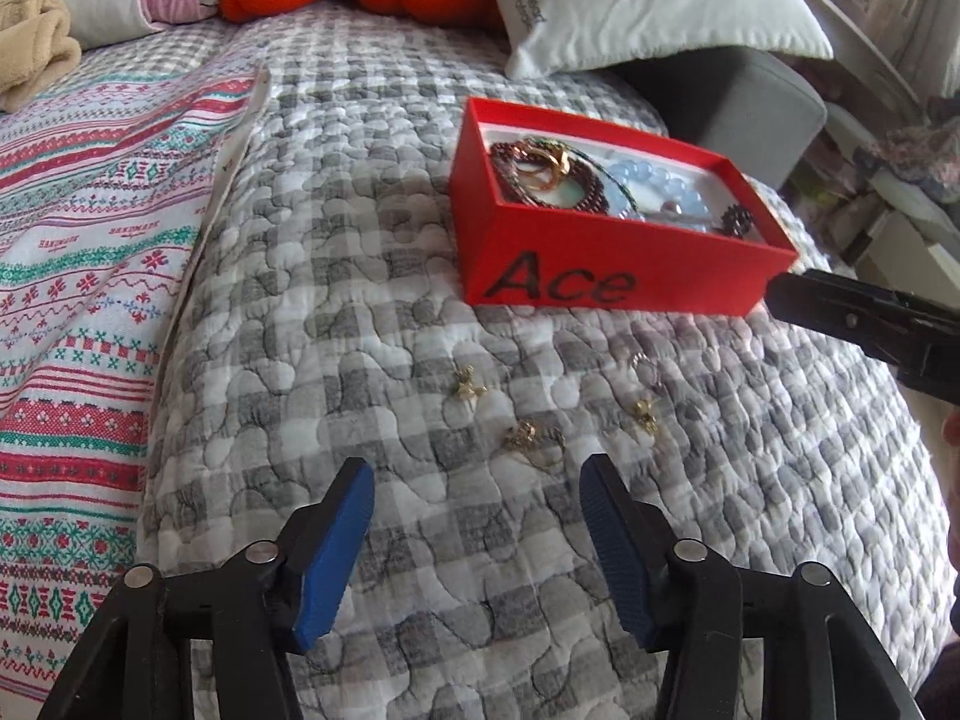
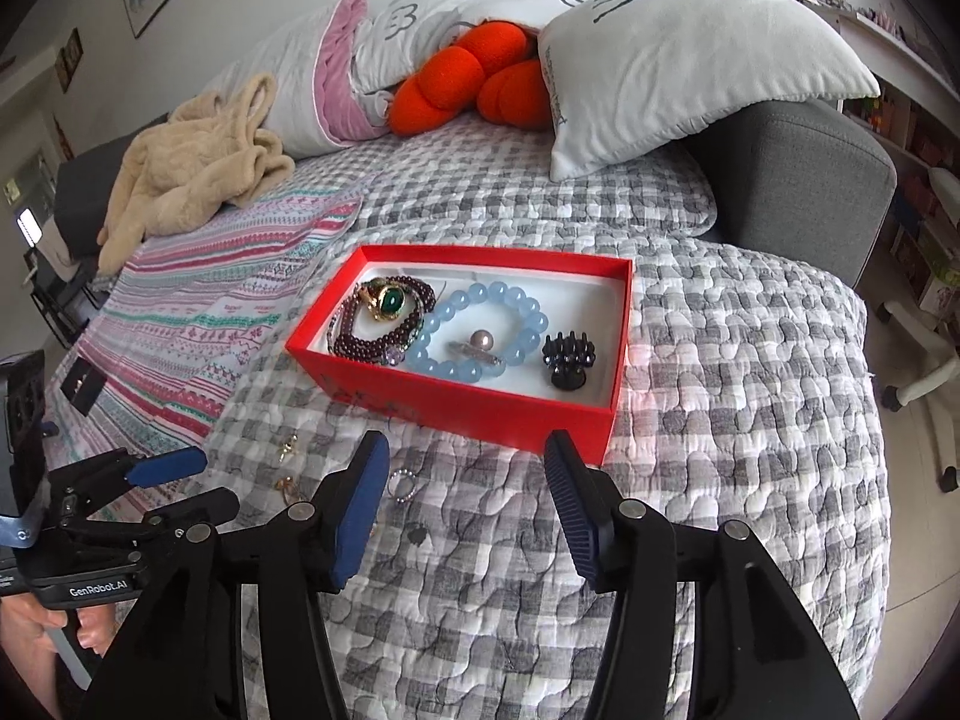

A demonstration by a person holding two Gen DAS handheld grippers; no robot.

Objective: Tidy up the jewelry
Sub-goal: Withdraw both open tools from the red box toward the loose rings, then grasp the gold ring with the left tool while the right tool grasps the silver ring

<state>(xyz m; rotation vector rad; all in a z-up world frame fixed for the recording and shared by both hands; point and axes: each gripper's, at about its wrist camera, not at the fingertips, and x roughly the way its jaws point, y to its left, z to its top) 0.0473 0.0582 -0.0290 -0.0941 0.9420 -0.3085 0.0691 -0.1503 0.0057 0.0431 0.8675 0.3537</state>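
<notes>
our left tongs (image 1: 477,531) and right tongs (image 2: 465,507) stand open and empty above the quilt (image 1: 750,480); small gold pieces (image 1: 531,438) lie near the red box (image 2: 480,408) with bracelets.

box (image 2: 480,414): 1 | bracelets (image 2: 480,330): 2 | pillows (image 2: 690,60): 3

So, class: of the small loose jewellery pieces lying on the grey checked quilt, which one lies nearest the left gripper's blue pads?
The tangled gold piece, just ahead of the open left gripper; the other pieces lie nearer the red box.
</notes>
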